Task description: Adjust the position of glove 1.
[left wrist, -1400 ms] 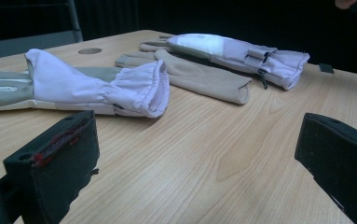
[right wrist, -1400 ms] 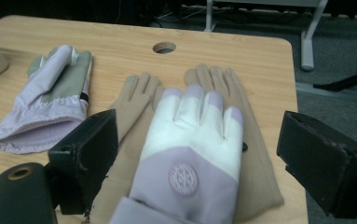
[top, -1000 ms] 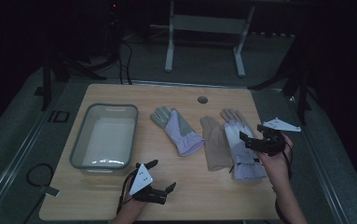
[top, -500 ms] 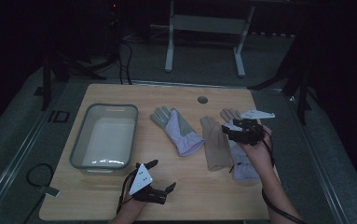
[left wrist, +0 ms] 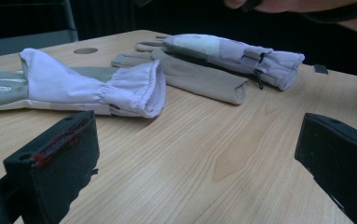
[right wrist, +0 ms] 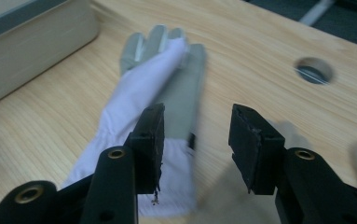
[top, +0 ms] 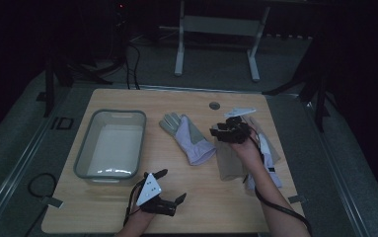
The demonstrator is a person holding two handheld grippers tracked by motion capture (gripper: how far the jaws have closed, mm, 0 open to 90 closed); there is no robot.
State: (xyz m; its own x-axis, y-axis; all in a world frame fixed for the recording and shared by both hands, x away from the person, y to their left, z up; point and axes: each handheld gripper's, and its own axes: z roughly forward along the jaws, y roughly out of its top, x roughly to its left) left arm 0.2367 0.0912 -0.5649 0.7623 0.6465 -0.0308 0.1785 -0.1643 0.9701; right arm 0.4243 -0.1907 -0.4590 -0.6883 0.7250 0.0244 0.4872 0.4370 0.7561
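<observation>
Near the front edge of the counter [top: 216,207], the left claw [top: 172,186] is resting with its jaws wide apart and nothing between them. Farther back, the right claw [top: 221,132] is hanging above the counter, its jaws just closing on air, right beside the single glove [top: 189,138]. Behind that hand, two more gloves [top: 236,160] are lying stacked, and the tub [top: 84,153] is sitting off to the left.

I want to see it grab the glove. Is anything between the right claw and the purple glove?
No, nothing visible. The right claw, its jaws just closing with nothing between them, is beside the purple glove, with bare table between.
</observation>
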